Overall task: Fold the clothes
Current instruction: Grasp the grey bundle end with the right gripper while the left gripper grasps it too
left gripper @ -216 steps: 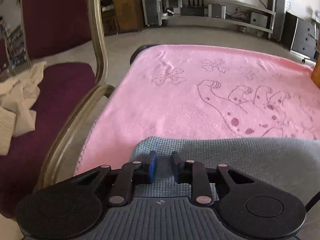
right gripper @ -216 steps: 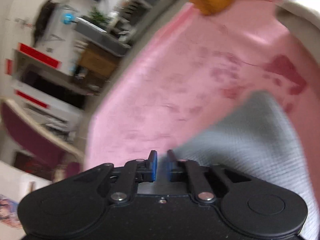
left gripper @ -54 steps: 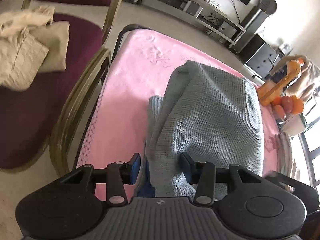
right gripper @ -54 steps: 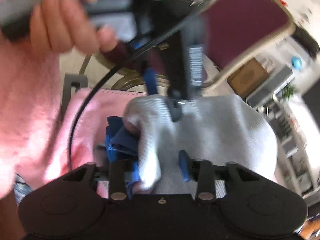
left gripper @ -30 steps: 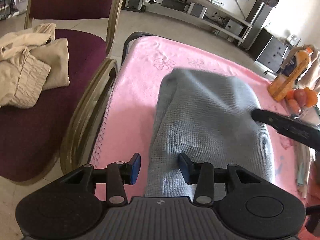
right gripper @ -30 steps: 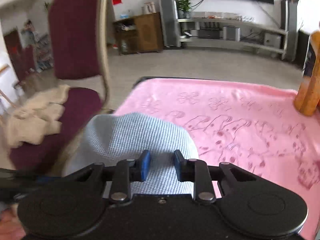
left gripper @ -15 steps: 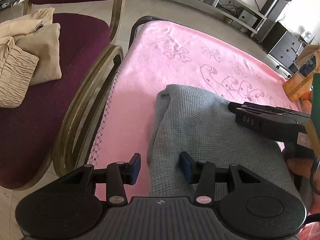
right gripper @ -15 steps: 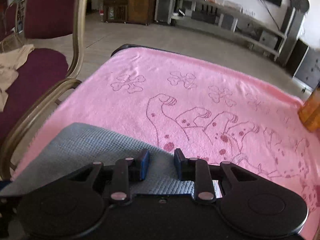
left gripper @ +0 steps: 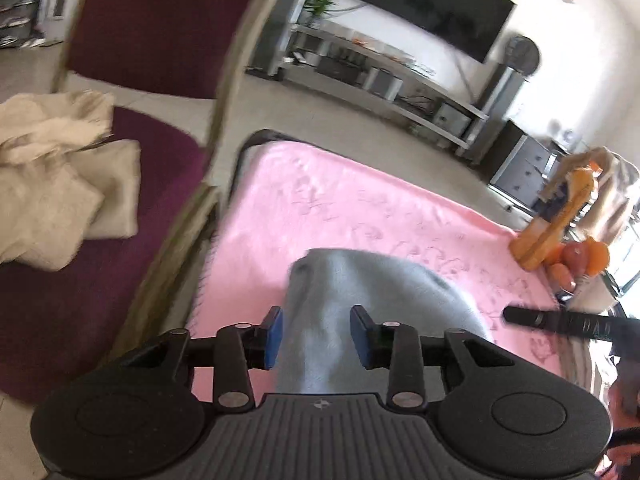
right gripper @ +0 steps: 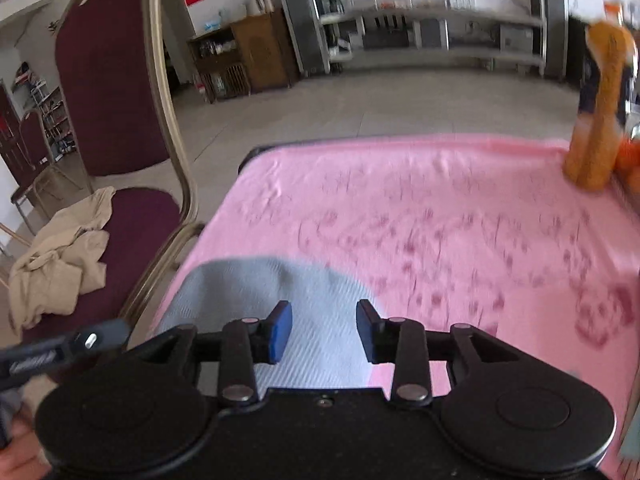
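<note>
Table w/ dark rim (right gripper: 250, 157) under pink printed blanket (right gripper: 420, 208); on blanket: grey knit garment (right gripper: 280, 292) at near left edge, orange bottle (right gripper: 596, 120) & oranges (left gripper: 588, 256) at far right corner.

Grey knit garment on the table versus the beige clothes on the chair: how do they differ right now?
The grey knit garment lies on the pink cloth near its front edge, gathered into one compact shape; the beige clothes sit on the maroon chair seat in a loose, crumpled heap. The grey one lies just ahead of both grippers' jaws; the beige ones are off to the side. Both are soft fabric, and neither looks gripped.
</note>
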### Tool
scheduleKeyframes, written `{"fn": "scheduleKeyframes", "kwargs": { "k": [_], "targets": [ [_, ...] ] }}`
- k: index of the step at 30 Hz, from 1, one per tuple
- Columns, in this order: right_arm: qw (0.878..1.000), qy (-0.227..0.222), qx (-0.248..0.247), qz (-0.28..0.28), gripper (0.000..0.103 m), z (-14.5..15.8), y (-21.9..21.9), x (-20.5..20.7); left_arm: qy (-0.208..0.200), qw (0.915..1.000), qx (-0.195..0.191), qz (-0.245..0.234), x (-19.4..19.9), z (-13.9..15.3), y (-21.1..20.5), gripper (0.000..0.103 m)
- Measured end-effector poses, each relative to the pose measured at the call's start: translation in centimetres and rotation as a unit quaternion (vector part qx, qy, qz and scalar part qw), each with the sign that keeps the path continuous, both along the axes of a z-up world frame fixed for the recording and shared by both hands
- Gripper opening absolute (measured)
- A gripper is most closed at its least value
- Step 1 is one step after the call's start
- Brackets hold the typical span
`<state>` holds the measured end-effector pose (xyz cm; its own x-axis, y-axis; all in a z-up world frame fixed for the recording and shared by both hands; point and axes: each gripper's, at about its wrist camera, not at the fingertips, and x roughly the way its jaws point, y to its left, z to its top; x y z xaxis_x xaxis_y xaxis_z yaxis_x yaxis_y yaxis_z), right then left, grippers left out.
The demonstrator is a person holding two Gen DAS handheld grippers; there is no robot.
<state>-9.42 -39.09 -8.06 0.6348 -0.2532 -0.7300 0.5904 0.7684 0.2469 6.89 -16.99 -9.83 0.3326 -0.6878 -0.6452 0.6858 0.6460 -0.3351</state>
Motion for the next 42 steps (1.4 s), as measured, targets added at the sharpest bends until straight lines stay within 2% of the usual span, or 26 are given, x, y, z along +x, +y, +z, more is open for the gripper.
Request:
{"fn": "scheduleKeyframes", "kwargs": {
  "k": [4, 6, 7, 8, 9, 11, 12, 16, 20, 22, 24, 27, 28, 29, 30, 32, 35, 38, 39, 41, 42],
  "targets": [
    [0.998, 0.006, 0.061, -0.013, 0.034, -0.7, -0.7, 1.3, -0.004, 0.9992, 0.037, -0.017, 0.8, -0.9, -4.0, 0.03],
    [0.998, 0.016, 0.053, -0.018, 0.034, -1.1, -0.8, 2.6, -0.002, 0.9972, 0.074, -0.014, 1.5, -2.2, -5.9, 0.031],
    [0.998, 0.033, 0.053, -0.014, 0.035, -1.9, -0.9, 3.2, 0.007, 0.9952, 0.097, -0.01, 2.0, -3.0, -6.7, 0.037],
    [0.997, 0.05, 0.052, -0.011, 0.036, -2.7, -1.1, 3.9, 0.023, 0.9936, 0.11, -0.007, 2.4, -3.7, -7.0, 0.037],
    [0.997, 0.066, 0.049, -0.007, 0.038, -3.4, -1.1, 4.4, 0.04, 0.9927, 0.114, -0.004, 2.8, -4.2, -6.9, 0.041],
    [0.996, 0.086, 0.024, 0.009, 0.05, -4.6, -1.2, 4.8, 0.076, 0.9898, 0.121, 0.0, 3.5, -5.1, -6.9, 0.042],
    [0.995, 0.093, 0.015, 0.016, 0.051, -5.1, -1.2, 4.8, 0.085, 0.989, 0.122, 0.001, 3.8, -5.4, -6.9, 0.043],
    [0.996, 0.087, 0.023, 0.018, 0.052, -5.7, -1.8, 4.5, 0.081, 0.9897, 0.118, 0.005, 3.6, -5.5, -6.9, 0.046],
    [0.997, 0.082, -0.003, 0.007, 0.059, -5.1, -0.8, 4.0, 0.072, 0.993, 0.093, 0.009, 3.0, -4.5, -5.3, 0.044],
    [0.999, 0.051, 0.006, -0.002, 0.058, -4.0, -0.4, 2.3, 0.067, 0.9954, 0.066, 0.017, 2.1, -3.3, -3.2, 0.032],
    [1.0, 0.01, 0.023, -0.011, 0.058, -2.5, -0.1, -0.1, 0.062, 0.9971, 0.037, 0.025, 1.0, -2.3, -0.9, 0.032],
    [0.999, -0.024, 0.038, -0.008, 0.057, -0.7, 0.6, -3.3, 0.064, 0.9974, -0.003, 0.033, -0.8, -1.6, 2.8, 0.029],
    [0.999, -0.03, 0.037, -0.003, 0.047, -0.2, 1.0, -4.1, 0.073, 0.9966, -0.011, 0.035, -1.2, -1.7, 3.6, 0.026],
    [0.999, -0.033, 0.037, 0.005, 0.031, 0.2, 1.5, -4.6, 0.082, 0.9959, -0.017, 0.034, -1.7, -1.7, 4.2, 0.024],
    [0.999, -0.035, 0.038, 0.014, 0.025, 0.5, 2.0, -5.1, 0.089, 0.9954, -0.019, 0.03, -2.1, -1.8, 4.5, 0.022],
    [0.997, -0.029, 0.055, 0.042, 0.019, 0.4, 3.2, -5.3, 0.087, 0.9959, 0.0, 0.023, -3.1, -2.1, 4.6, 0.02],
    [0.994, -0.01, 0.069, 0.085, 0.018, -0.7, 5.2, -4.8, 0.078, 0.9953, 0.055, 0.018, -4.3, -2.9, 3.7, 0.019],
    [0.993, 0.042, 0.045, 0.099, 0.018, -2.8, 6.4, -3.7, 0.078, 0.9923, 0.094, 0.022, -4.2, -3.8, 2.9, 0.023],
    [0.993, 0.062, 0.033, 0.099, 0.017, -3.5, 6.6, -3.3, 0.078, 0.9909, 0.107, 0.024, -4.1, -4.0, 2.6, 0.029],
    [0.992, 0.097, -0.001, 0.086, 0.012, -4.8, 6.5, -3.0, 0.081, 0.9885, 0.125, 0.027, -3.9, -4.5, 2.2, 0.034],
    [0.992, 0.094, 0.005, 0.084, 0.012, -4.8, 6.2, -3.2, 0.085, 0.9878, 0.128, 0.026, -3.7, -4.6, 2.1, 0.035]
  ]
}}
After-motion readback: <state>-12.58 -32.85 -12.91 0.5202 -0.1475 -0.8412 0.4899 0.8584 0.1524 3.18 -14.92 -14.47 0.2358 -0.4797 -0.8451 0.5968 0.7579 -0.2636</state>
